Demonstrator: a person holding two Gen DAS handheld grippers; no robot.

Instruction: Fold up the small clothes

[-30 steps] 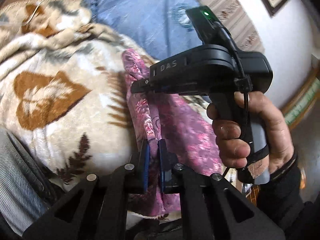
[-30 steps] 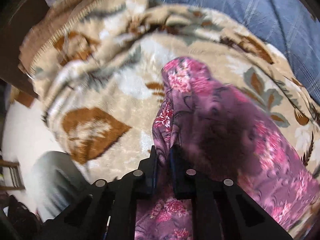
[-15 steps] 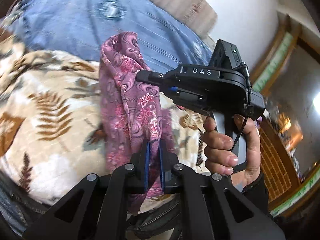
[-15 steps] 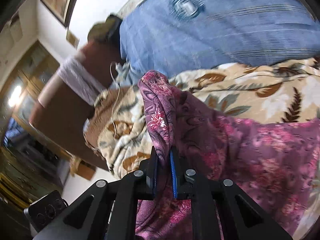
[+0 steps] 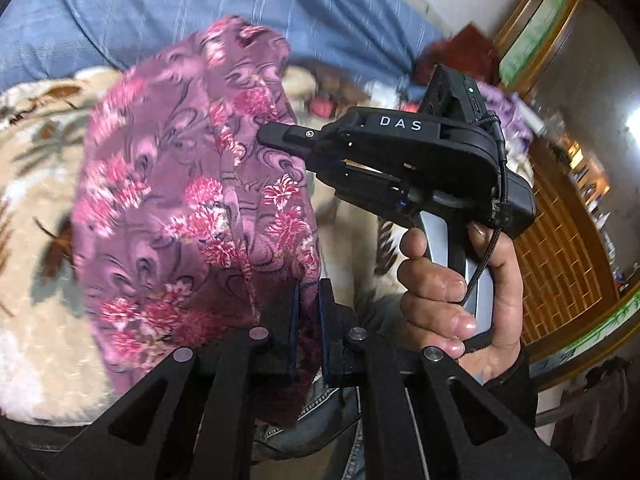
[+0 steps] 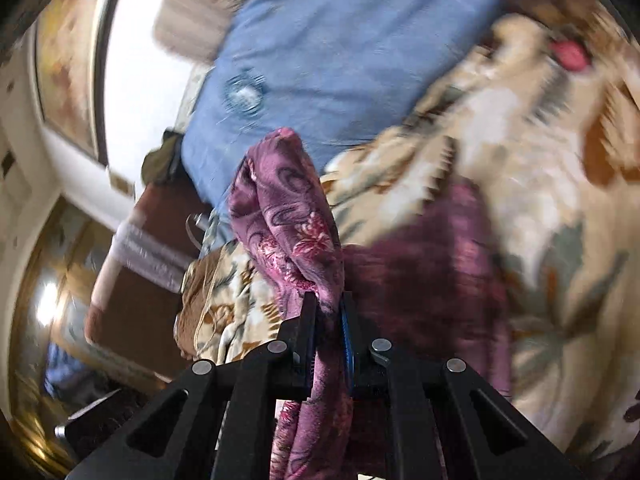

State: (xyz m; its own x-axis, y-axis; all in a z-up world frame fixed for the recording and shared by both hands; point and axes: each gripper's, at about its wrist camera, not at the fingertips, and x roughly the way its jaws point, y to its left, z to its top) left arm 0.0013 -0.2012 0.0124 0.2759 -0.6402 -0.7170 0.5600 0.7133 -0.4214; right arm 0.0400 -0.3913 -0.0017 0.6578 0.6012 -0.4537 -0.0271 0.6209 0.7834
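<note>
Purple flowered cloth (image 5: 192,200) is what both my tongs are pinching: my left gripper (image 5: 307,320) is squeezing one bunched edge between its blue-padded fingers, and my right gripper (image 6: 327,324) is clamping another fold. I am holding the garment up above the cream leaf-patterned blanket (image 6: 540,200), with its lower part trailing onto it. Beyond, a blue bedsheet (image 5: 180,4) is lying across the bed.
</note>
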